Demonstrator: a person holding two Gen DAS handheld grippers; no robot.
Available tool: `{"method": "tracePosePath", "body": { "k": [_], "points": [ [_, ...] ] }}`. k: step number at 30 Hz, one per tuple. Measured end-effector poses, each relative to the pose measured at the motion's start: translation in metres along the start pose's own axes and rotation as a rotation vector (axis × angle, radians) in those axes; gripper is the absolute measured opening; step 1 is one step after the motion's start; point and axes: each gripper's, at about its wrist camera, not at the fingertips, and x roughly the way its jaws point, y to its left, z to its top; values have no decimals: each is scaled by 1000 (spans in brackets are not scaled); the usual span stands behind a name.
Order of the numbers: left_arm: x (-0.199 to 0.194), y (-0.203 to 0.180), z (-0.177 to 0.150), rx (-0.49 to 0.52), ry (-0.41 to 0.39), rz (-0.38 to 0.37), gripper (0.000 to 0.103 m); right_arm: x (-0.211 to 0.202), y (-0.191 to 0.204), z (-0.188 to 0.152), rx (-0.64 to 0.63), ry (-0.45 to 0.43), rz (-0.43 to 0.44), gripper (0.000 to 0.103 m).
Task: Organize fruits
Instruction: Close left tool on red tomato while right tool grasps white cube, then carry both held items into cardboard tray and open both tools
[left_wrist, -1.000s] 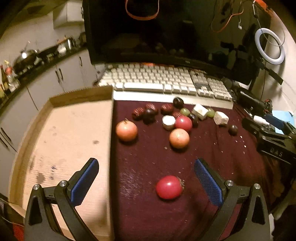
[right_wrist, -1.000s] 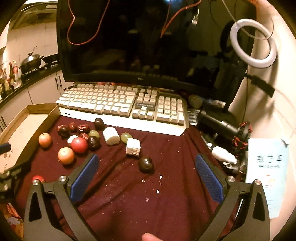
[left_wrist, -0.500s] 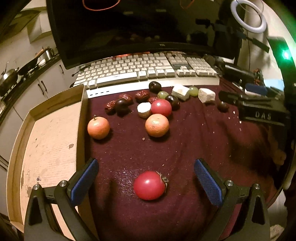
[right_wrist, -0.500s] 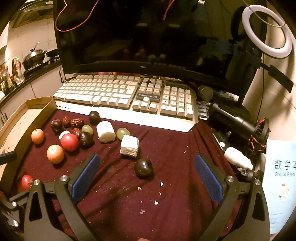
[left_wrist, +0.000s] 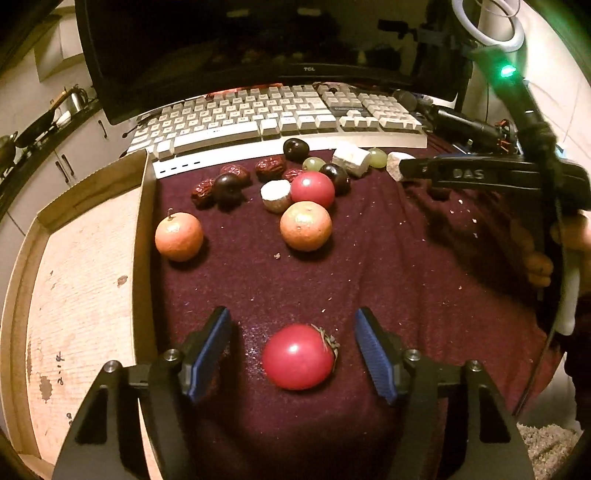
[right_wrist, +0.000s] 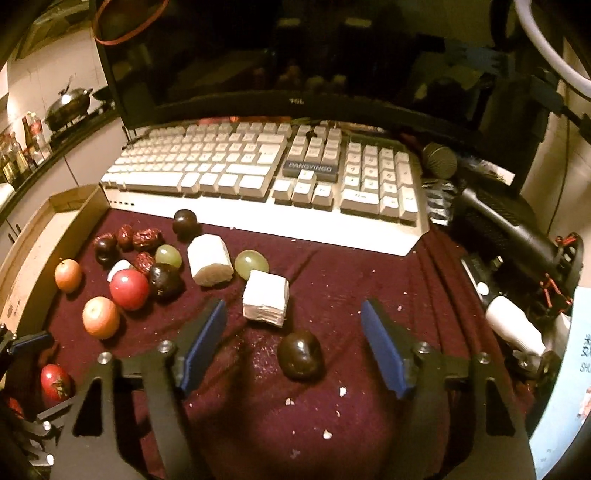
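Observation:
My left gripper (left_wrist: 293, 341) is open around a red tomato (left_wrist: 298, 356) on the dark red cloth (left_wrist: 388, 266); its blue pads stand apart from the fruit on both sides. My right gripper (right_wrist: 293, 341) is open around a dark plum (right_wrist: 300, 354), with gaps on both sides. Behind lie two orange fruits (left_wrist: 179, 236) (left_wrist: 306, 225), a red fruit (left_wrist: 312, 189), dark plums (left_wrist: 295, 149), red dates (left_wrist: 271, 166), green grapes (right_wrist: 252, 263) and white chunks (right_wrist: 265, 298). A shallow cardboard tray (left_wrist: 74, 266) lies to the left.
A white keyboard (right_wrist: 266, 177) and a dark monitor (right_wrist: 295, 55) stand behind the fruit. Black gear and a white bottle (right_wrist: 513, 328) crowd the right side. The right gripper's body (left_wrist: 480, 175) reaches in from the right in the left wrist view. Crumbs dot the cloth.
Both grippers have moved forward and their jaws have narrowed. The tomato now sits between the left pads and the dark plum between the right pads.

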Motion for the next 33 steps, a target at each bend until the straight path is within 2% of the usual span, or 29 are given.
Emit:
{"method": "tracePosePath", "body": {
  "k": [2,8,12,14,19,24,27,30,33],
  "points": [
    [0,1,1,4,-1,-10,69,8,-1,1,15,26,5,64],
    [0,1,0,20,-3,-28,67,21,-6,2,46,56,29,59],
    [1,-1,-1,39,-9,-15,67,26,-4,5,39,63,26,58],
    [1,0,-1,38,-12,-17,66,27,-3,4,36,53,28,51],
    [-1,6,-1,20,-21,-12,56,26,-5,5,33,39,38,30],
    [-4,6,-3,20,-21,-20,45,23,-6,5,39,25,52,28],
    [-6,2,-7,36,-16,-12,43,22,-8,4,46,22,59,28],
    [-10,-1,-11,51,-17,-4,37,21,-8,3,45,15,66,28],
    [-11,-4,-13,62,-20,-8,36,20,-9,3,42,6,72,28]
  ]
}}
